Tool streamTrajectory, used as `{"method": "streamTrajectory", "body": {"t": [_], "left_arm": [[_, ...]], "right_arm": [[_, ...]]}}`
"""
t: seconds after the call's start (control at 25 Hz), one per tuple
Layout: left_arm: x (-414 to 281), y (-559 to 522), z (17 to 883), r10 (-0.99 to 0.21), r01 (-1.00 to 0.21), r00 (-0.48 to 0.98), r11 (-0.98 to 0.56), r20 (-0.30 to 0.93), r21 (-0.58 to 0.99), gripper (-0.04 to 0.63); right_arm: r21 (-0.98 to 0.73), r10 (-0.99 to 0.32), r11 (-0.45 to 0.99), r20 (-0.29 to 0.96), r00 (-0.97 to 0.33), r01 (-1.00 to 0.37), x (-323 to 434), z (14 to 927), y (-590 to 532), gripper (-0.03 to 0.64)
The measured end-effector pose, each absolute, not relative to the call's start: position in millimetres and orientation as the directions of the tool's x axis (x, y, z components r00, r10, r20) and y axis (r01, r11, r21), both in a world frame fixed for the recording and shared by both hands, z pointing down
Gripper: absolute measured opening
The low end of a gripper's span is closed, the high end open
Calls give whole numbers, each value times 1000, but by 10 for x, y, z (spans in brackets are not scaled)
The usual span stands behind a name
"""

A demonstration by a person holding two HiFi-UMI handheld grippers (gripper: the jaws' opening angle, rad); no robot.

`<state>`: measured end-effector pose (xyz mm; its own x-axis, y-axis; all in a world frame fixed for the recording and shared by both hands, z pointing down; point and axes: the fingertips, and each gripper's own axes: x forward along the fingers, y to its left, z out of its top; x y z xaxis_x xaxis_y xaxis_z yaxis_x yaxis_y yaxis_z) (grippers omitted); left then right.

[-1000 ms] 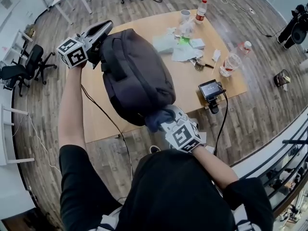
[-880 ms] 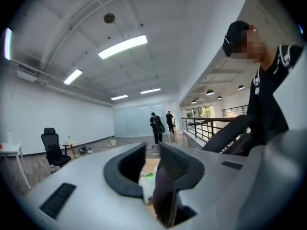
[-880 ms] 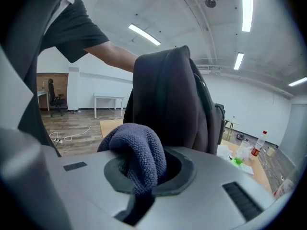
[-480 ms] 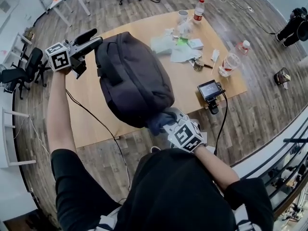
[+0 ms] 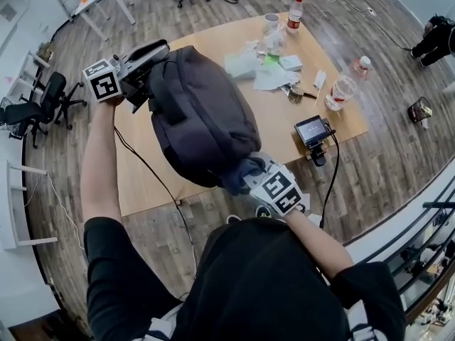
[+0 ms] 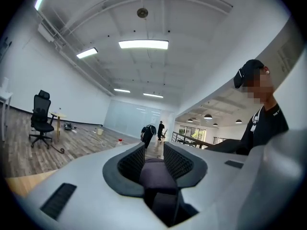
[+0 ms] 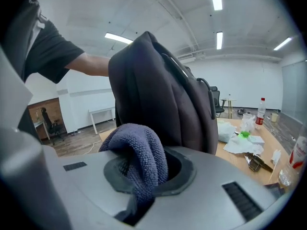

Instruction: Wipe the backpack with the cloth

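Back on the bag after swinging clear of it a moment ago, the left tongs point(image 5: 158, 52) have just been narrowing and now pinch a dark fold at the top end of the backpack point(image 5: 202, 112). The person holds the backpack tilted over the wooden counter point(image 5: 142, 169), with the left arm stretched out. At its near, lower end, the right tongs point(image 5: 250, 169) are clamped on a bunched blue-grey cloth point(image 5: 238, 175) that presses against the bag's dark fabric, much where it was before. Crumpled papers point(image 5: 266, 77), a red-capped bottle point(image 5: 293, 13) and a small screen on a stand point(image 5: 311, 130) lie on the counter's far and right side, apart from the bag
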<state>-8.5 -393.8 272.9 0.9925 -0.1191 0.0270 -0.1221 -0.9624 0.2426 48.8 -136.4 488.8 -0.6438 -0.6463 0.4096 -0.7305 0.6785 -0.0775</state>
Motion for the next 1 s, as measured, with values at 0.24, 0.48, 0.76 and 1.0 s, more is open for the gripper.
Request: {"method": "streamTrajectory", "body": {"t": [0.24, 0.48, 0.76, 1.0], "left_arm": [[-202, -3788, 2781, -113, -123, 992, -957, 54, 262, 123], [-524, -3429, 2775, -184, -187, 982, -941, 38, 282, 117], [-855, -2688, 2717, -297, -256, 952, -907, -76, 336, 115], [-945, -2368, 2731, -437, -338, 884, -845, -169, 414, 101]], "right_arm": [[-141, -697, 600, 392, -600, -788, 774, 4913, -1519, 34], [-47, -752, 543, 419, -510, -839, 1187, 4906, -1804, 35], [120, -815, 465, 446, -371, -877, 1583, 4865, -2496, 34], [152, -833, 426, 450, -321, -892, 1729, 4859, -2997, 34]]}}
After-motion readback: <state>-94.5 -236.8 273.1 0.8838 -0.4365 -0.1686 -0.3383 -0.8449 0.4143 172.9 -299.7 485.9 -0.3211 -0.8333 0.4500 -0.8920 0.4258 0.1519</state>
